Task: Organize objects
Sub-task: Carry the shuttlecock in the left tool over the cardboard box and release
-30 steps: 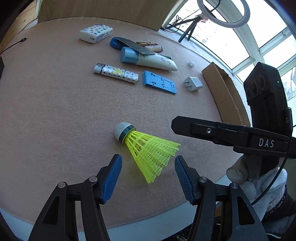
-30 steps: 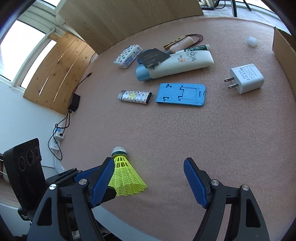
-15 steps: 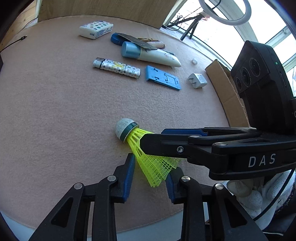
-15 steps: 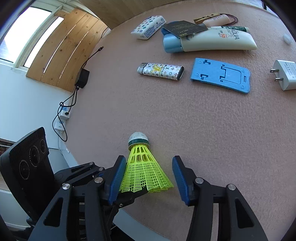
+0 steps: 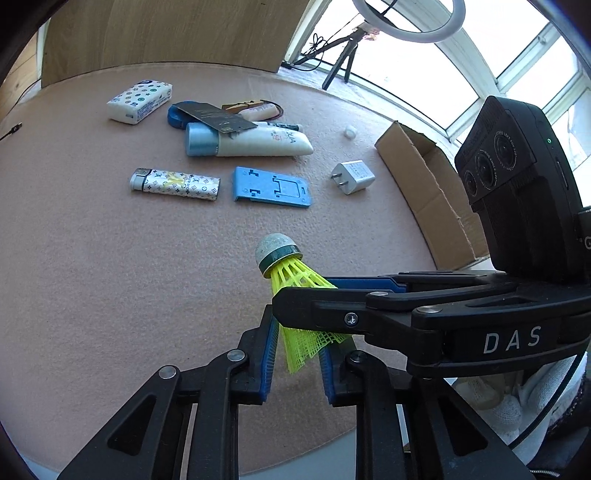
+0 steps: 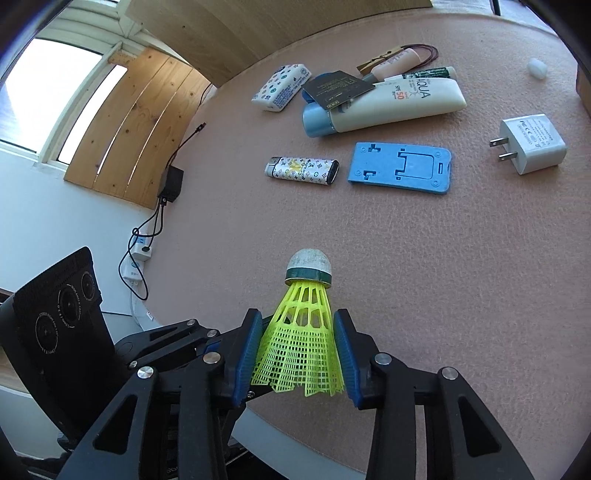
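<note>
both grippers' pads [image 6: 345,354] pinch the yellow shuttlecock [image 6: 301,341] skirt.

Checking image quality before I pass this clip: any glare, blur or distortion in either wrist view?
Left wrist view: window behind the ring light is blown out, fisheye bends the table edge, items stay sharp. Right wrist view: window overexposed, strong barrel curve, shuttlecock and charger text crisp, no motion blur.

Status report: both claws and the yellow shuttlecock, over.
Both claws just closed on the shuttlecock: right claw, left claw. Skirt pinched, cork forward. Nothing in the way.
</note>
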Tool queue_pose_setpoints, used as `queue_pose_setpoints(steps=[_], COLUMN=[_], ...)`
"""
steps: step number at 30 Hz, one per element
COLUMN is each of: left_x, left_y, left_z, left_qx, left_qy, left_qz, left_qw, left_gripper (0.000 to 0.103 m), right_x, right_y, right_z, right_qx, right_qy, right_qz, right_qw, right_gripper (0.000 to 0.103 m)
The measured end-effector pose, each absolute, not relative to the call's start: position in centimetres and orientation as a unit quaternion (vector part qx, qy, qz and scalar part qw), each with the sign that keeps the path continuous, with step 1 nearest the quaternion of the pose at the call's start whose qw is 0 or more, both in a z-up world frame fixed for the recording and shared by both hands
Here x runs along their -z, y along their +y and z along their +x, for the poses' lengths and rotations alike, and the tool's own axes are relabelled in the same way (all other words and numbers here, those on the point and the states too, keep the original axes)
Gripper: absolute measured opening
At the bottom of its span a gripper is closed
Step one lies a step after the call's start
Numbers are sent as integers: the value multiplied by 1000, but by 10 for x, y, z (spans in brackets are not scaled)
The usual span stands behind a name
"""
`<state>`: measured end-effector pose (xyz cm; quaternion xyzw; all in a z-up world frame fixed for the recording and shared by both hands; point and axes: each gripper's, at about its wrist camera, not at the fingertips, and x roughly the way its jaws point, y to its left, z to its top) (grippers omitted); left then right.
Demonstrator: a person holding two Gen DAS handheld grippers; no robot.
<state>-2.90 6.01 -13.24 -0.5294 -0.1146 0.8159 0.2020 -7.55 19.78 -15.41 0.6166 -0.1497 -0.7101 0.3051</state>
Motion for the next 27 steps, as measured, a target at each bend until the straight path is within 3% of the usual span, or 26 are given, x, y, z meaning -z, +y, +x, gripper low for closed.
queue_pose_setpoints(steps=[17,27], left_x=[71,68], left_y=[205,308], left_z=[-77,-96], left_qx=[-822,-809], left_qy=[-51,-24], left_qz=[-474,-467], left_qw=[313,357], left_gripper=[22,22], right_x=[82,73], right_y=[329,418], right_z=[-86,-90], right_qx=[797,820], right_qy=[-180,-197], right_qz=[535,515], right_qw=[215,156], right_gripper=[37,37])
